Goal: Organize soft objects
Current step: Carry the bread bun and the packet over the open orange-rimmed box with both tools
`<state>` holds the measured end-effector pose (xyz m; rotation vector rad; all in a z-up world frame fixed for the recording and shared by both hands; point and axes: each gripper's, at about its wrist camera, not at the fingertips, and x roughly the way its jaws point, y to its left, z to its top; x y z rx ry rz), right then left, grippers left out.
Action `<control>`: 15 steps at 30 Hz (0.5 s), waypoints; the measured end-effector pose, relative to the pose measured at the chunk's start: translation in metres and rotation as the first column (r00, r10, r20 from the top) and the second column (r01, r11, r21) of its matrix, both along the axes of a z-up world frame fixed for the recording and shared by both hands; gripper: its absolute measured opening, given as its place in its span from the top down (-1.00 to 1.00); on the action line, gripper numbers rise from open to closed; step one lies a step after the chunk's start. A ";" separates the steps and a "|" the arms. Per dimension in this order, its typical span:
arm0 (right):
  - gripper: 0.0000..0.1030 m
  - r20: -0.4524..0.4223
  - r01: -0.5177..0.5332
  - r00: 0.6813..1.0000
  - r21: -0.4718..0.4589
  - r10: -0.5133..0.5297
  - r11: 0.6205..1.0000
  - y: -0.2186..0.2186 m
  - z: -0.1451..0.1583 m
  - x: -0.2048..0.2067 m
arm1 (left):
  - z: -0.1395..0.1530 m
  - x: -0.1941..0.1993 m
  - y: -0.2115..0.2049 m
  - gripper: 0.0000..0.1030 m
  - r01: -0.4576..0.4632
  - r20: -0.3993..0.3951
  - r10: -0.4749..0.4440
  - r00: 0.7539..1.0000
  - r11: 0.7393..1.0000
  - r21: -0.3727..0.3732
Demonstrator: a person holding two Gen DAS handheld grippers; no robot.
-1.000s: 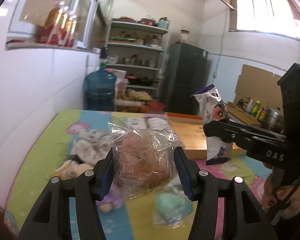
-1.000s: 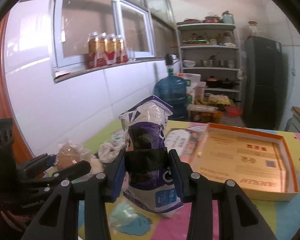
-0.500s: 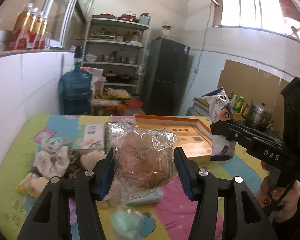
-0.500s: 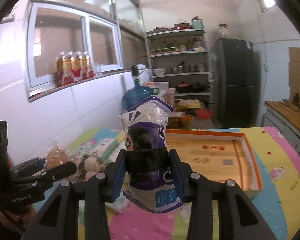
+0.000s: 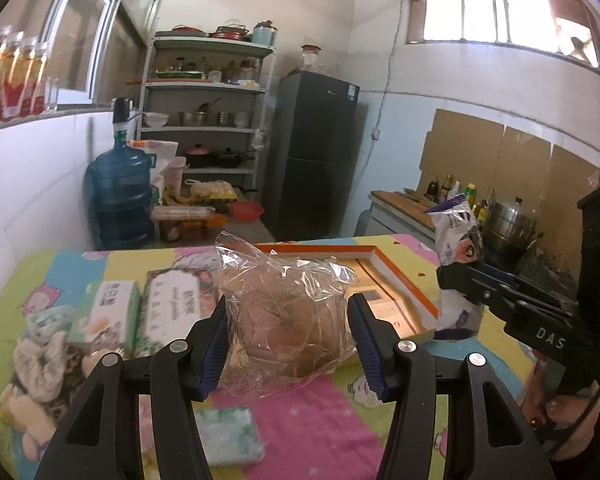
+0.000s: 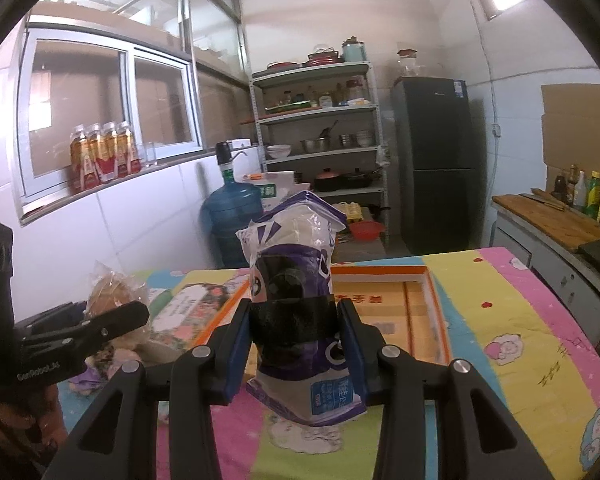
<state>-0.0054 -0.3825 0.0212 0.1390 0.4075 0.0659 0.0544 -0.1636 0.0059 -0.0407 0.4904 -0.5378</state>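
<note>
Overhead — bread bag point(image 5: 288, 316) and purple pouch point(image 6: 296, 304), each claw-clamped.

We see a brown bun in a crinkled clear plastic bag point(image 5: 288, 316) clamped upright between blue-padded fingers point(image 5: 216, 344). A purple-and-white snack pouch point(image 6: 296, 304), puffy and upright, is likewise pinched, raised above the colourful surface point(image 6: 512, 320).

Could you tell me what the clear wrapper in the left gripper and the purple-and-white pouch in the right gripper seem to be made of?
The clear crinkled wrapper around the brown bun looks like thin glossy plastic film: transparent, sharply creased, with glints. The purple-and-white snack pouch seems to be printed plastic film, semi-glossy, with a crimped top seal and soft dents; any foil lining cannot be seen.
</note>
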 end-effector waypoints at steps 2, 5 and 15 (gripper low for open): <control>0.17 0.000 0.007 1.000 0.000 -0.007 1.000 -0.010 -0.002 0.003 | -0.001 0.008 -0.011 -0.12 0.002 -0.006 -0.002 1.000 1.000 0.006; 0.17 -0.005 0.013 1.000 0.003 -0.013 1.000 -0.022 -0.006 0.008 | -0.005 0.019 -0.027 -0.12 0.003 -0.022 -0.003 1.000 1.000 0.016; 0.17 -0.056 0.015 0.998 0.057 -0.012 0.998 -0.059 -0.026 0.046 | -0.023 0.060 -0.070 -0.12 -0.005 -0.105 0.007 0.994 1.000 0.018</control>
